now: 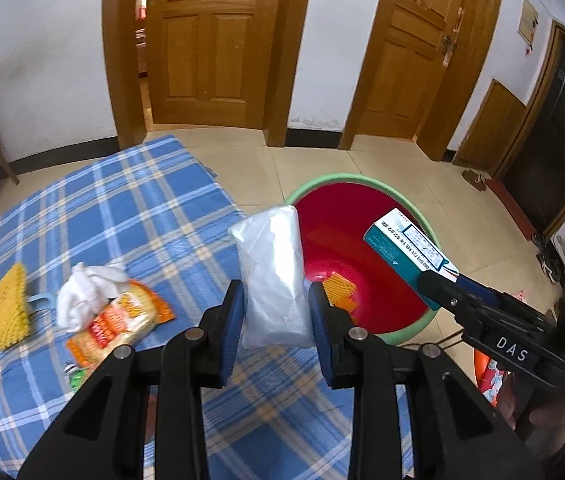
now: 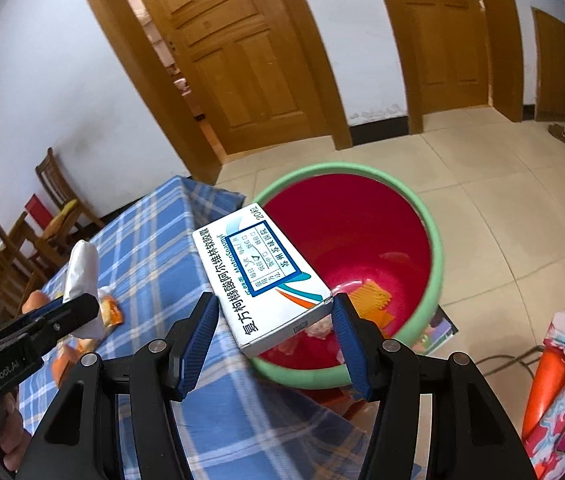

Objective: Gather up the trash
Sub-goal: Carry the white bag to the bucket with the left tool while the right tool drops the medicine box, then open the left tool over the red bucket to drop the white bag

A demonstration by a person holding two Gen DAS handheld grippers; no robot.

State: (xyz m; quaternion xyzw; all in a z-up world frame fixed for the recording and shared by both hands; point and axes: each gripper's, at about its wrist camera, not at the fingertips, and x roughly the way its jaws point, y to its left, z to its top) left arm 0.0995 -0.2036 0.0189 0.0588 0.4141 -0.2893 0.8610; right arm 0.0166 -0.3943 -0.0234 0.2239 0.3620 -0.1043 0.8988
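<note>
A: Where am I in the run?
B: The red bin (image 2: 346,240) sits right of the table (image 1: 130,208). My right gripper (image 2: 274,320) clamps the medicine box (image 2: 258,276) above the rim; my left gripper (image 1: 274,312) pinches the plastic bag (image 1: 272,276) nearer the table.
A: Next?
B: Probably release both over the bin.

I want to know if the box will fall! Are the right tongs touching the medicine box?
Touching. In the right wrist view, the right tongs squeeze the medicine box between both blue pads, holding it above the red bin.
</note>
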